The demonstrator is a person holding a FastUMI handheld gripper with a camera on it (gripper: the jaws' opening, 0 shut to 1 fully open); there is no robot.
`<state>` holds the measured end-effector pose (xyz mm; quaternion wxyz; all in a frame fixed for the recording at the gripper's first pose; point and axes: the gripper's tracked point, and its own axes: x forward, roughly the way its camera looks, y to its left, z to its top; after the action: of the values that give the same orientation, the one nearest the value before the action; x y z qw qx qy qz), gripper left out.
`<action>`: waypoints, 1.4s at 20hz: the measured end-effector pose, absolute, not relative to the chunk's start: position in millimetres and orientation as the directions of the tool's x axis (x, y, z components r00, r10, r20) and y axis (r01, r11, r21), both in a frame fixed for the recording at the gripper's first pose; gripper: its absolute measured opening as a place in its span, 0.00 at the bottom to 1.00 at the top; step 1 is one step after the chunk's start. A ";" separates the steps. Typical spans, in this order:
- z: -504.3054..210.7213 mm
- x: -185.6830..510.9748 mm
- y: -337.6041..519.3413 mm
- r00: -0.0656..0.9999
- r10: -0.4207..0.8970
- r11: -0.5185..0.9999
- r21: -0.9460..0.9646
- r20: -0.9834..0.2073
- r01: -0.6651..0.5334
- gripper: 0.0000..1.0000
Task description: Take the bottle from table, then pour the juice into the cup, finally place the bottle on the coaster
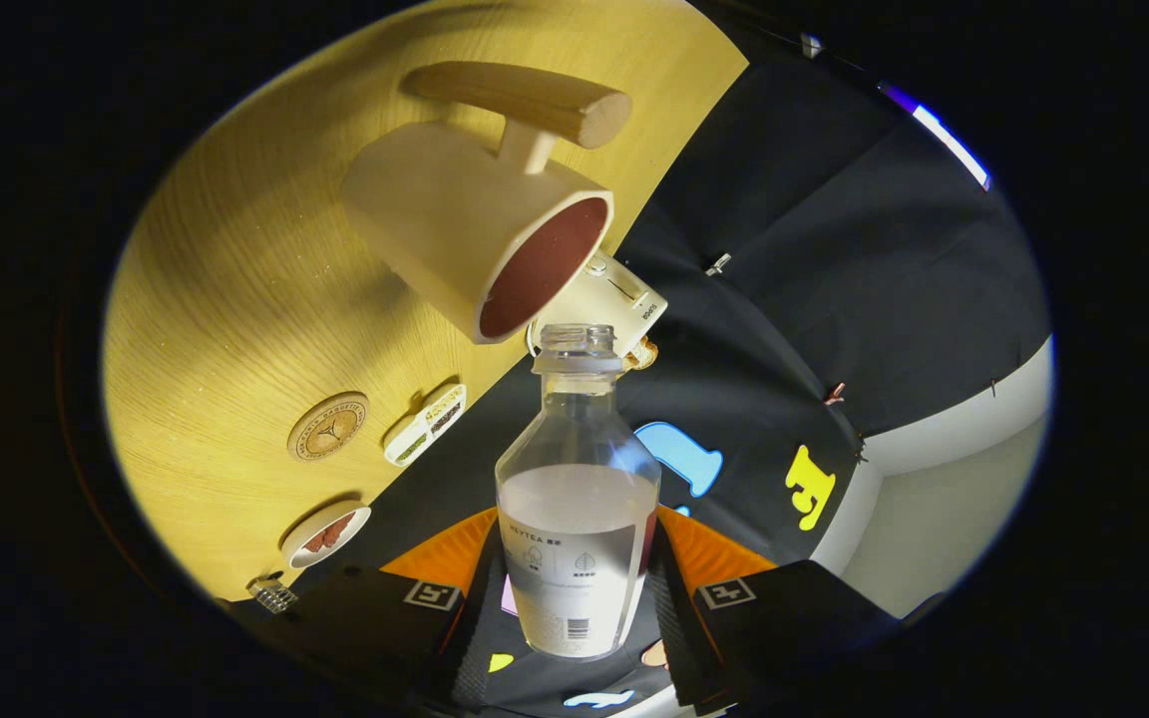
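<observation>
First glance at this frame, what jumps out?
The clear bottle, uncapped and partly full of pale liquid, is clamped between the gripper fingers. Its open mouth sits just short of the cream cup, whose dark red inside faces the camera; the cup's wooden handle is on its far side. The whole view is rolled, so the wooden table looks tilted, with the round coaster off to the bottle's side.

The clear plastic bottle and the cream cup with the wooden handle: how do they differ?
The clear plastic bottle is see-through, narrow-necked and part-filled with pale liquid; the cream cup with the wooden handle is opaque, wide-mouthed and dark reddish inside. The bottle is clamped between the gripper fingers; the cup stands on the yellow wooden table beyond them. Both are open-topped.
</observation>
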<state>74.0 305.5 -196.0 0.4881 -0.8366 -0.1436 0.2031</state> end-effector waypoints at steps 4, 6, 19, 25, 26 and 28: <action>-196.4 70.3 297.0 0.905 0.363 -0.361 -0.929 -0.223 -0.084 0.71; -198.7 65.9 294.0 0.915 0.323 -0.267 -0.951 -0.240 -0.155 0.71; -194.5 37.1 310.8 0.892 0.284 0.570 -0.687 -0.351 -0.451 0.72; -140.6 49.8 306.2 0.894 0.291 0.888 -0.251 -0.340 -0.385 0.72; -129.6 56.1 298.2 0.900 0.286 0.918 -0.176 -0.328 -0.355 0.72; -103.4 73.1 285.5 0.923 0.286 0.952 -0.029 -0.259 -0.303 0.71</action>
<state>73.1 285.5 -103.4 0.9799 -0.0341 0.1268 0.1505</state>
